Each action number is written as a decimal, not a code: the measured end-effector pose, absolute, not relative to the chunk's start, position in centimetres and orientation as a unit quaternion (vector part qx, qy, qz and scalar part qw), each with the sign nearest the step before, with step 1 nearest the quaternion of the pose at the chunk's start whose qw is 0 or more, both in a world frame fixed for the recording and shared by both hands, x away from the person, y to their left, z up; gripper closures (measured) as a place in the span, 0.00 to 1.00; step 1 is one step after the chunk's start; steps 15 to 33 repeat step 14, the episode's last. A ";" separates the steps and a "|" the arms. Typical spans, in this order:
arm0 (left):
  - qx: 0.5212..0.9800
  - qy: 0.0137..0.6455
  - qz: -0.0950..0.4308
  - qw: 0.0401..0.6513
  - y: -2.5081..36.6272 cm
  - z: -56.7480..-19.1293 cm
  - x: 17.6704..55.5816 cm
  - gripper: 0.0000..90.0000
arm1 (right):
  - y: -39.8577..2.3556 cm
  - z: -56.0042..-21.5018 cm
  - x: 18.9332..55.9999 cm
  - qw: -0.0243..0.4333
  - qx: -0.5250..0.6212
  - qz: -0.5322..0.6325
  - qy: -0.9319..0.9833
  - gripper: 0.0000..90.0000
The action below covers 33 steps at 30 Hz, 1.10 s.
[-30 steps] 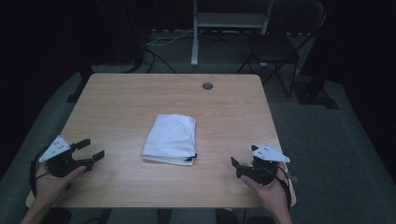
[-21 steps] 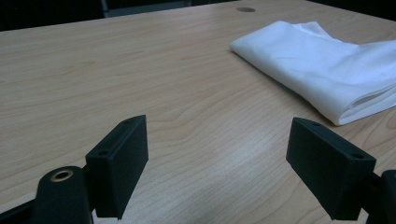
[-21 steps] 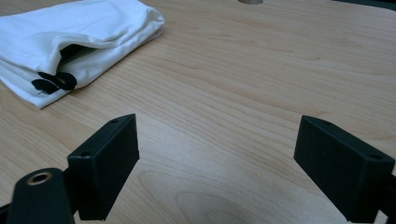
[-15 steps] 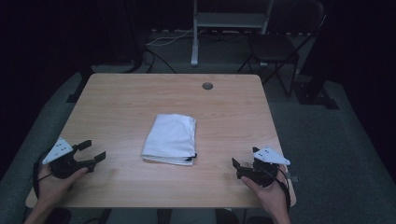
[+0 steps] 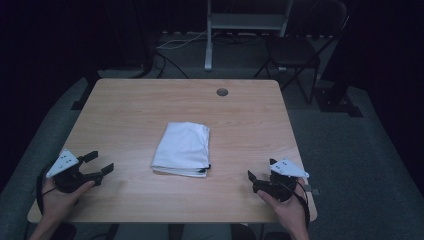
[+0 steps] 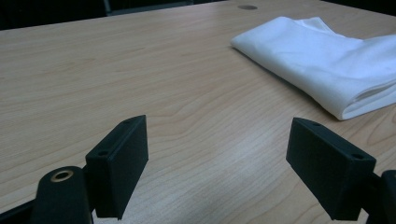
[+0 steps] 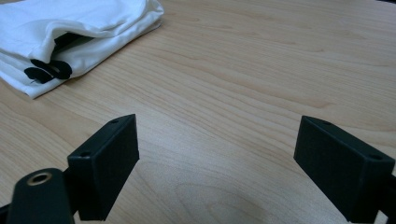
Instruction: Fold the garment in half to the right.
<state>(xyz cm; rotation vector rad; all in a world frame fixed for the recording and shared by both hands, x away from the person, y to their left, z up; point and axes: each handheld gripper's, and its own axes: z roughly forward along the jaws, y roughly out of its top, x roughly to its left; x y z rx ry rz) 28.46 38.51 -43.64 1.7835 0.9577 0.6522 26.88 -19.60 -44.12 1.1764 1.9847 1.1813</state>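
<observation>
Lying flat near the middle of the wooden table (image 5: 125,115), the folded white cloth (image 5: 182,149) sits squarely between the two grippers and well apart from both, touched by nothing. It is folded into a neat stack of several layers; the stacked edges face the person's side, and a small black tag or loop (image 7: 46,70) shows among the layers at the near right corner in the right gripper view. Its central position reads as deliberate: each hand can reach it equally. Left gripper (image 5: 101,165) rests low at the near left corner of the table, held in the person's left hand (image 5: 57,197), jaws spread wide with nothing between them but bare tabletop; its own view has the cloth's folded edge up and to the right. Right gripper (image 5: 260,172) rests near the front right edge in the right hand (image 5: 287,207), jaws likewise wide and empty, aimed toward the cloth's tagged corner. Both point inward at the cloth, which I judge to be a ready stance ahead of a two-handed grasp. A small round grommet (image 5: 222,92) sits in the far part of the tabletop, clear of the work. A dark chair (image 5: 295,50) and a stand (image 5: 210,35) are on the floor beyond.
</observation>
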 end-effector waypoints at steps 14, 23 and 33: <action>0.735 0.392 0.276 0.480 38.4 -43.6 28.3 0.23 | -19.4 -44.1 26.9 0.272 0.434 0.433 0.742 0.13; 0.735 0.392 0.276 0.480 38.4 -43.6 28.3 0.23 | -19.4 -44.1 26.9 0.272 0.434 0.433 0.742 0.13; 0.735 0.392 0.276 0.480 38.4 -43.6 28.3 0.23 | -19.4 -44.1 26.9 0.272 0.434 0.433 0.742 0.13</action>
